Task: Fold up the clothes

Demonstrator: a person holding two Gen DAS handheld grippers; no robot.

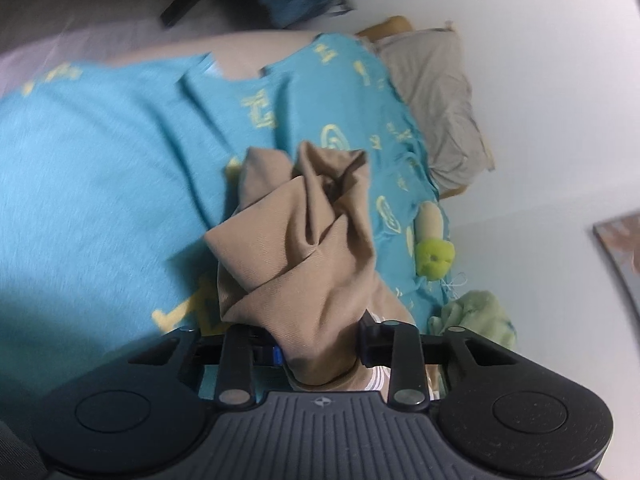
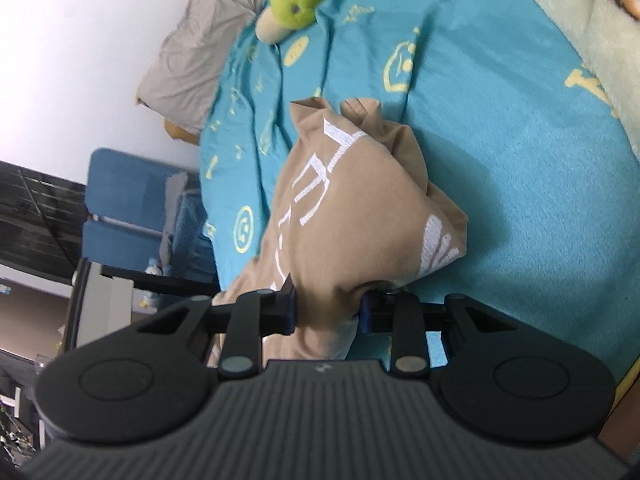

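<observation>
Clearly soft, light, floppy: tan garment (image 2: 352, 200) bunched at frame centre above the turquoise bedspread (image 2: 500, 160). Left gripper (image 1: 320, 350) clamped on a thick wad; right gripper (image 2: 327, 310) likewise pinching gathered cloth. Better held at hems or corners, not mid-bunch.

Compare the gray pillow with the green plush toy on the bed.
The gray pillow is flat, plain and wrinkled; the green plush toy is rounded, fuzzy and much smaller. The pillow lies at the bed's edge by the wall, the toy on the blue bedspread. Both lie untouched.
</observation>
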